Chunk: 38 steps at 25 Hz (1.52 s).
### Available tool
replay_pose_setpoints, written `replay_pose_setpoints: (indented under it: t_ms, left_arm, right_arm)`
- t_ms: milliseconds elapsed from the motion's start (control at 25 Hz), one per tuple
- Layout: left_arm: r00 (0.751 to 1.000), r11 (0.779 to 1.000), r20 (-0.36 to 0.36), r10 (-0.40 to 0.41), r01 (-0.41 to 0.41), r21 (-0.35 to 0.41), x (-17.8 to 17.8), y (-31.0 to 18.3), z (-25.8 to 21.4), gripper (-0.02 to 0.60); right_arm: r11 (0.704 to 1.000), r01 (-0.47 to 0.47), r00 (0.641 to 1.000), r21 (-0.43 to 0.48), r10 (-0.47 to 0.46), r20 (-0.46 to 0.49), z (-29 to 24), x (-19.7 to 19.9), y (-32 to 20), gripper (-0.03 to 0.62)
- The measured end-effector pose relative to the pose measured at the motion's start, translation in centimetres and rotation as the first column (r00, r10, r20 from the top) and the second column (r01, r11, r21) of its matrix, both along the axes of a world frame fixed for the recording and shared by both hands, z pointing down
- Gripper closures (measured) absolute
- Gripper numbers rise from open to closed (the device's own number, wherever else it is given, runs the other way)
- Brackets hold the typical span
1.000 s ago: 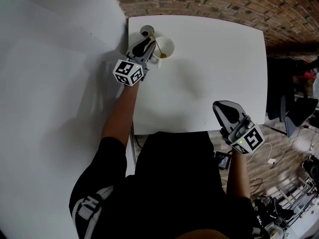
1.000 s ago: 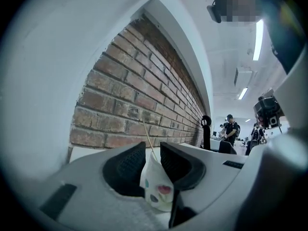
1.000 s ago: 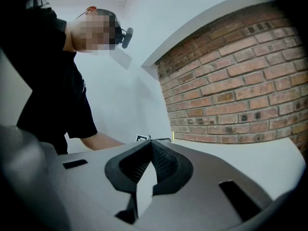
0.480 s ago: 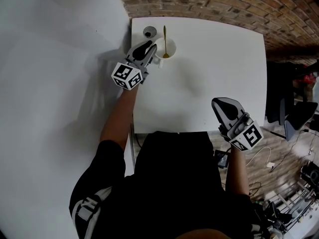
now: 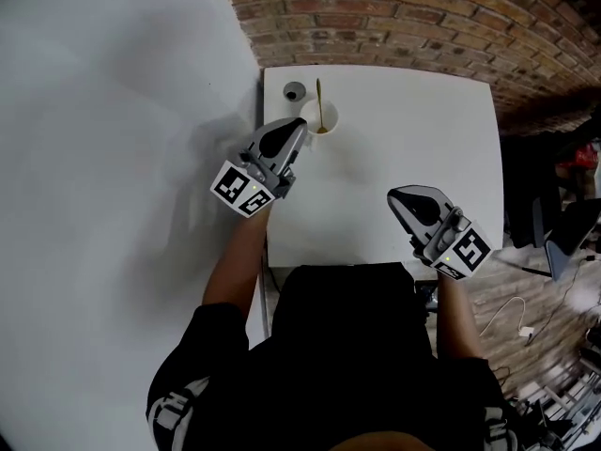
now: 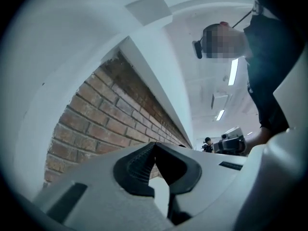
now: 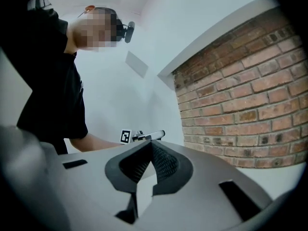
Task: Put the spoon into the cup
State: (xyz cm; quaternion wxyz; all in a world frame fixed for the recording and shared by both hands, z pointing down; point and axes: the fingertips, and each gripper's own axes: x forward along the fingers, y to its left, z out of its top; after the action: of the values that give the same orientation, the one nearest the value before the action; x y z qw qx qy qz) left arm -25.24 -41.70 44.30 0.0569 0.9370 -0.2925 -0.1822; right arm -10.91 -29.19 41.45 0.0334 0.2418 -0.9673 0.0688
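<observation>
Brick wall [image 5: 423,7] backs the white table [image 5: 413,111], and from my remote seat the job looks done: the spoon [image 5: 319,100] stands in the cup [image 5: 322,120] near the table's far left corner, bowl down inside and handle leaning over the rim toward the wall. A small round grey object [image 5: 294,91] sits just beside the cup. My left gripper [image 5: 293,132] hovers just beside the cup with its jaws pressed together on nothing; my right gripper [image 5: 399,198] hangs well apart over the near edge, its jaws also closed and empty. The risk I see is the left gripper. One careless swing on the way out could clip the cup or the raised handle. With a long spoon propped in what looks like a light cup, I judge that a nudge could tip it over or flick the spoon out.
</observation>
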Motion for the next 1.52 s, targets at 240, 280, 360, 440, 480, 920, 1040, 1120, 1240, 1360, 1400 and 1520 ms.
replay_pose_setpoints:
  t_ms: [240,280,360,440,480,920,1040,1120,1240,1360,1400,1520]
  left_arm:
    - [0.997,0.995,-0.011,0.076,-0.075,0.066,2.8,8.1,-4.8,0.565]
    - [0.997,0.995,-0.041,0.070,-0.067,0.070,2.9,9.1,-5.9,0.565]
    - [0.995,0.996,-0.097,0.035,-0.027,0.083,2.6,10.8,-8.0,0.565]
    - [0.992,0.996,-0.125,-0.013,0.024,0.089,2.2,12.4,-10.0,0.565]
    - [0.991,0.995,-0.129,-0.032,0.043,0.090,2.2,13.2,-10.7,0.565]
    - [0.999,0.999,0.041,-0.027,0.025,0.037,11.3,24.7,-10.4,0.565]
    - [0.995,1.000,0.095,-0.012,0.012,0.001,13.8,27.8,-8.8,0.565]
    - [0.988,1.000,0.155,-0.001,0.004,-0.022,14.9,29.7,-7.7,0.565]
    - [0.978,0.998,0.206,0.030,-0.017,-0.064,16.1,32.5,-6.5,0.565]
    - [0.982,0.995,0.178,0.064,-0.048,-0.090,16.5,34.8,-6.3,0.565]
    - [0.982,0.995,0.174,0.071,-0.057,-0.084,16.4,35.4,-6.3,0.565]
    - [0.980,0.993,0.170,0.107,-0.095,-0.077,15.9,37.3,-6.1,0.565]
  right_arm:
    - [0.993,0.084,0.996,0.081,-0.087,0.033,-2.8,0.2,1.9,0.588]
    - [0.992,0.094,0.994,0.088,-0.098,0.048,-3.2,0.4,2.3,0.588]
    - [0.989,0.116,0.989,0.096,-0.123,0.076,-3.9,1.0,2.9,0.588]
    - [0.985,0.140,0.983,0.105,-0.151,0.105,-4.9,1.6,3.8,0.588]
    - [0.982,0.151,0.979,0.113,-0.164,0.120,-5.5,2.1,4.3,0.588]
    - [0.950,0.302,0.928,0.080,-0.312,0.202,-4.1,8.0,14.7,0.588]
    - [0.956,0.288,0.931,0.063,-0.295,0.215,-2.1,8.7,16.6,0.586]
    - [0.945,0.321,0.916,0.069,-0.328,0.233,-1.8,8.5,17.9,0.587]
    - [0.912,0.400,0.881,0.097,-0.411,0.235,-2.3,7.5,20.5,0.588]
    - [0.885,0.459,0.866,0.084,-0.466,0.181,-2.4,6.2,23.5,0.588]
    - [0.880,0.470,0.867,0.077,-0.476,0.150,-2.1,5.6,24.5,0.588]
    - [0.862,0.503,0.859,0.064,-0.507,0.066,-0.8,4.0,28.0,0.588]
